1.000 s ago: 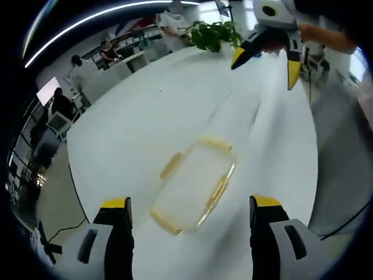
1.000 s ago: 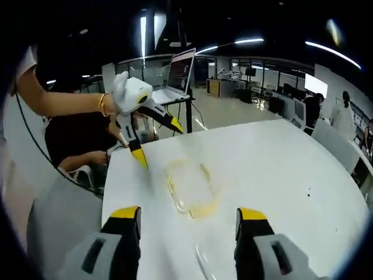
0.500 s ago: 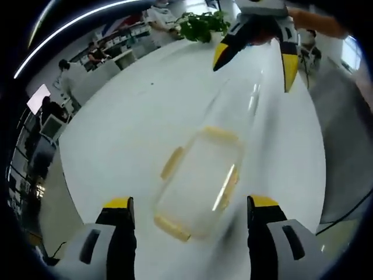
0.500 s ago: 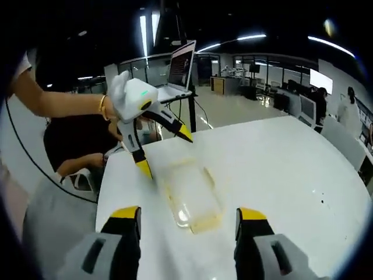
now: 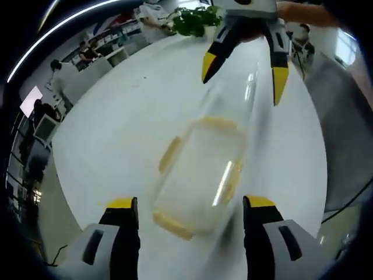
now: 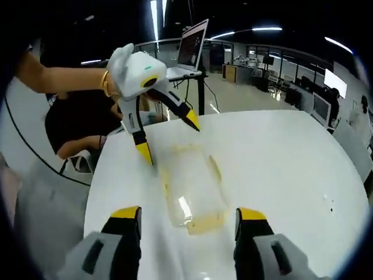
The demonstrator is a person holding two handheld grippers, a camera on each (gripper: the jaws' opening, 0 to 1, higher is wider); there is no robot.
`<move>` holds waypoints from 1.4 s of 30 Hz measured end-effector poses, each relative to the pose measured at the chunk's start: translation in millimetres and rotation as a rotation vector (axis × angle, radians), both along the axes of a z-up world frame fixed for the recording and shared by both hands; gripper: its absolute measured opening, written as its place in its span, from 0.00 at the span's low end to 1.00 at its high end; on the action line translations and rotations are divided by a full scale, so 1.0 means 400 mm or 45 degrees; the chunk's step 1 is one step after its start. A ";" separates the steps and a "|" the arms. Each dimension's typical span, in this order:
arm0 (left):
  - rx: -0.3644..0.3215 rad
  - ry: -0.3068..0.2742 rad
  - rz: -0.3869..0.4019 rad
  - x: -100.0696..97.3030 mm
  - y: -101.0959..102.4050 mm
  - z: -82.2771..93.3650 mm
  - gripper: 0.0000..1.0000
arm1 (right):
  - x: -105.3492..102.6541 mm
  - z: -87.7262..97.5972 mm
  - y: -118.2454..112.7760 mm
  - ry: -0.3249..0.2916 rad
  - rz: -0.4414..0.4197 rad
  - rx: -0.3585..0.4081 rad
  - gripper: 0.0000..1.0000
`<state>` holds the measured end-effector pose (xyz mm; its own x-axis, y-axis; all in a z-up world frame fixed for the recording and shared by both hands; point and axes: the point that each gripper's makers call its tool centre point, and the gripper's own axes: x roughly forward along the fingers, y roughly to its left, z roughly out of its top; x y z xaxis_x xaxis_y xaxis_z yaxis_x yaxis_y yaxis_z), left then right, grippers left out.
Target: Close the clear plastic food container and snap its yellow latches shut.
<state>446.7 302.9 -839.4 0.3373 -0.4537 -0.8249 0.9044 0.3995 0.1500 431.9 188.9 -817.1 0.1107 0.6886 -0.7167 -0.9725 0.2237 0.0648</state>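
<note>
The container (image 5: 201, 175) sits mid-table (image 5: 116, 116), with the left gripper (image 5: 189, 204) and right gripper (image 6: 189, 213) at opposite ends of it, both spread wide, holding nothing. Looks like light, slick, flexy plastic that'll skate around, so I'd pin the lid and press the yellow latches (image 5: 169, 154) on its edges.

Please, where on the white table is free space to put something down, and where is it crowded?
Free: the wide bare table between the container and the far rounded edge, and the near strip toward the plant. Crowded: around the container, with the open left gripper above one end and the open right gripper at the other.
</note>
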 end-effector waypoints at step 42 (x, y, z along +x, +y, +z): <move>0.032 0.218 0.025 0.014 0.025 -0.111 0.65 | 0.047 -0.185 -0.025 -0.010 0.177 -0.418 0.37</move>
